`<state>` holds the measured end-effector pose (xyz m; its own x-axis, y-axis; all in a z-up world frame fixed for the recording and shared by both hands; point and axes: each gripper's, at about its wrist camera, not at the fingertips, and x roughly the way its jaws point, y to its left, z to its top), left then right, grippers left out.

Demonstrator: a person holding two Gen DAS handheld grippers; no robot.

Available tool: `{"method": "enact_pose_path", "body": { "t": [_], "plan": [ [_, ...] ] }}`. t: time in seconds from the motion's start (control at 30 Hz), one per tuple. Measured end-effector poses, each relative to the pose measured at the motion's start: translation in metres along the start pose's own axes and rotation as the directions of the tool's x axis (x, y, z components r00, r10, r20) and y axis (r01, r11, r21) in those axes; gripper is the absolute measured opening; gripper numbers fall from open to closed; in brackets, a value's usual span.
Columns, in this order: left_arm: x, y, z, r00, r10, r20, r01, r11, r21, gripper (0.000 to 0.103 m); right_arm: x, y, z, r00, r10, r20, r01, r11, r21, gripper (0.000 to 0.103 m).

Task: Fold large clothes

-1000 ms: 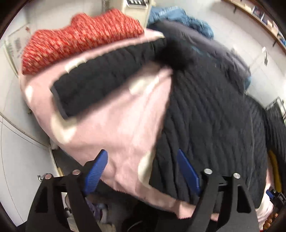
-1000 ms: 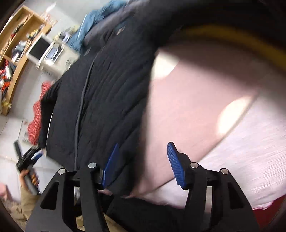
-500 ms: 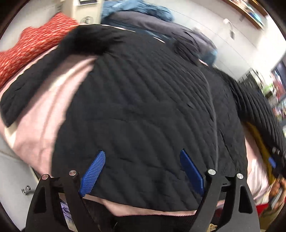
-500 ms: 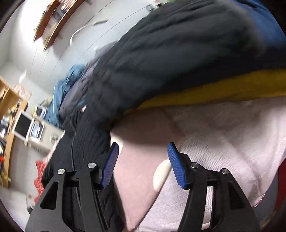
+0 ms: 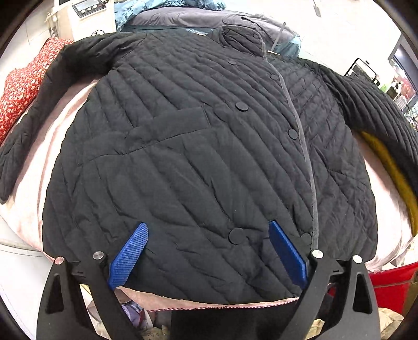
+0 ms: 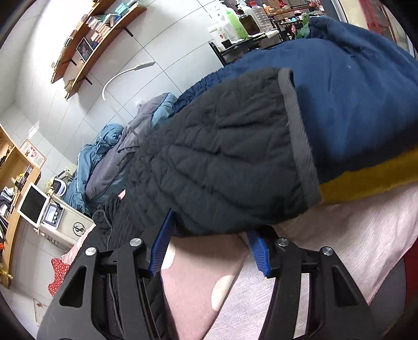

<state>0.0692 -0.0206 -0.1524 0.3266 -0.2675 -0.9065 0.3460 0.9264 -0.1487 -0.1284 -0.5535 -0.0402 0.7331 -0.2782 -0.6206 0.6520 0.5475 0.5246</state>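
A black quilted jacket (image 5: 198,146) lies spread face up on a pink cloth (image 5: 34,167), buttoned, sleeves out to both sides. My left gripper (image 5: 206,235) is open just above its hem, holding nothing. In the right wrist view the jacket's right sleeve (image 6: 222,172) with its grey cuff (image 6: 300,146) lies close in front of my right gripper (image 6: 209,235). That gripper is open with the sleeve's underside at its fingertips (image 6: 162,243); I cannot tell whether they touch.
A red patterned garment (image 5: 18,86) lies at the left, grey and blue jackets (image 5: 198,18) at the back. A yellow cloth (image 6: 365,177) and a blue garment (image 6: 352,99) lie under the right sleeve. A red bin (image 5: 389,285) stands at lower right.
My left gripper swung right from the jacket's left sleeve to over the middle of its hem. My right gripper turned right and came up to the right sleeve's cuff.
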Motion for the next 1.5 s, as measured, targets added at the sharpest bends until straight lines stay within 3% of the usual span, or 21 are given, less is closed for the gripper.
{"method": "enact_pose_path", "body": {
  "t": [0.17,0.43,0.73,0.87,1.0,1.17,1.27,1.37,1.43,1.5],
  "plan": [
    [0.001,-0.006,-0.003,1.0,0.025,-0.002,-0.025,0.999,0.035,0.092,-0.009,-0.002,0.012,0.999,-0.001,0.038,0.002,1.0,-0.006,0.015],
    [0.001,-0.004,-0.002,1.0,0.008,0.002,-0.008,1.0,0.017,0.092,-0.032,0.039,0.022,0.994,0.036,0.102,-0.023,0.992,-0.127,0.008],
    [-0.001,0.01,-0.004,1.0,-0.005,0.018,0.006,1.0,-0.026,0.092,-0.026,0.137,0.045,0.979,0.164,0.125,-0.118,0.942,-0.313,0.008],
    [-0.006,0.021,-0.007,1.0,-0.003,0.025,0.004,0.999,-0.047,0.092,-0.006,0.205,0.03,0.971,0.225,0.083,-0.165,0.878,-0.448,0.007],
    [-0.014,0.036,-0.007,0.999,-0.001,0.041,0.004,0.996,-0.092,0.092,0.023,0.288,0.005,0.949,0.314,-0.026,-0.274,0.782,-0.56,0.006],
    [-0.026,0.063,-0.002,0.997,0.013,0.072,0.0,0.983,-0.183,0.092,0.071,0.405,-0.064,0.892,0.37,-0.258,-0.444,0.617,-0.65,0.006],
    [-0.032,0.081,-0.001,0.996,0.031,0.088,-0.009,0.973,-0.231,0.092,0.105,0.455,-0.11,0.866,0.335,-0.372,-0.5,0.547,-0.671,0.006],
    [-0.035,0.096,-0.002,0.994,0.053,0.096,-0.025,0.963,-0.267,0.092,0.149,0.491,-0.161,0.868,0.246,-0.432,-0.495,0.506,-0.706,0.006],
    [-0.034,0.107,-0.004,0.994,0.057,0.091,-0.028,0.955,-0.295,0.092,0.178,0.501,-0.187,0.88,0.187,-0.437,-0.468,0.505,-0.725,0.006],
    [-0.033,0.114,-0.005,0.994,0.056,0.089,-0.026,0.951,-0.31,0.092,0.21,0.504,-0.209,0.878,0.116,-0.465,-0.453,0.516,-0.727,0.006]
  ]
}}
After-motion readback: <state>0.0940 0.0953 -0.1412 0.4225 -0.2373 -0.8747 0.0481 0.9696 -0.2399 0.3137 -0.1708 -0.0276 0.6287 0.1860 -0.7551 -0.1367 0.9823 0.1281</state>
